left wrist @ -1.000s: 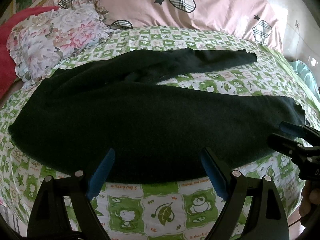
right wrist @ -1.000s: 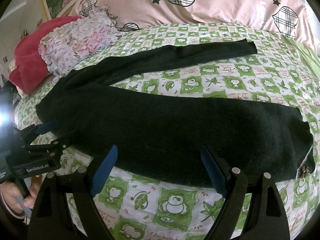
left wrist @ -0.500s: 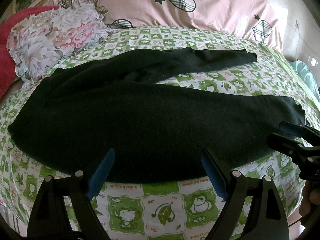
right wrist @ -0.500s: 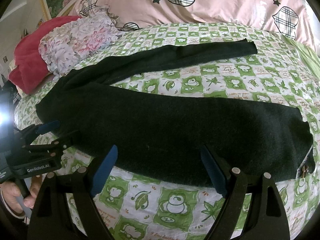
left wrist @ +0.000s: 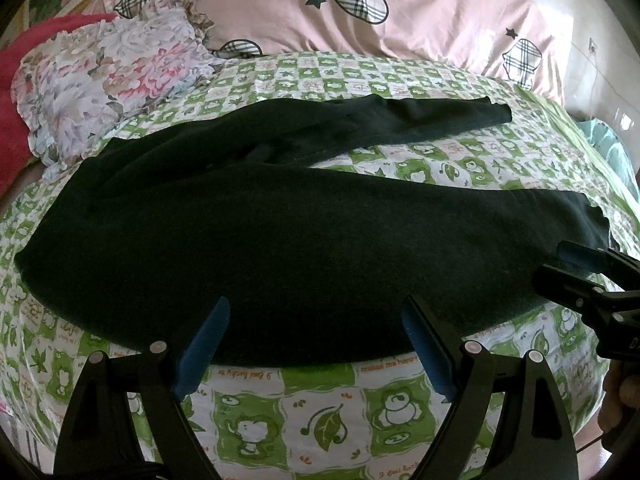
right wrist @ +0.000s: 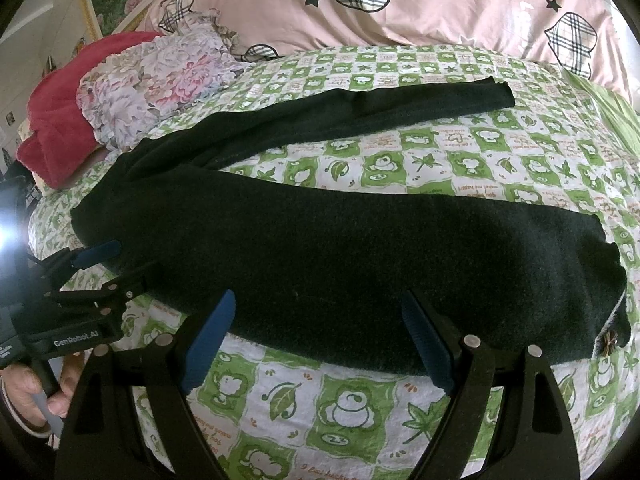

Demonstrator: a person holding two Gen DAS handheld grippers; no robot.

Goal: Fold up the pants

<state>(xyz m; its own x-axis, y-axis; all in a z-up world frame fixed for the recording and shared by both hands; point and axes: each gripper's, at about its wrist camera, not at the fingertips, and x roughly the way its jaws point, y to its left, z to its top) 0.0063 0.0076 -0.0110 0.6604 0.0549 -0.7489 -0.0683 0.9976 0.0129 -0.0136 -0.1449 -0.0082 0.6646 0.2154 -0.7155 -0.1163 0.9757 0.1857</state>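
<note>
Black pants (left wrist: 280, 240) lie flat on the bed, waist at the left, two legs spread apart toward the right; they also show in the right wrist view (right wrist: 360, 256). The near leg ends at a cuff (right wrist: 600, 300) with a small ornament. My left gripper (left wrist: 316, 336) is open, its blue pads just over the near edge of the pants by the hip. It shows from the side in the right wrist view (right wrist: 116, 266). My right gripper (right wrist: 320, 332) is open over the near leg's lower edge. It shows at the right in the left wrist view (left wrist: 560, 268).
The bed has a green and white cartoon sheet (left wrist: 320, 420). A floral pillow (left wrist: 108, 76) and a red blanket (right wrist: 56, 120) lie at the far left. A pink duvet with plaid hearts (left wrist: 360, 8) is bunched along the back.
Both grippers have crept slightly forward toward the pants' near edge. The pants have not moved.
</note>
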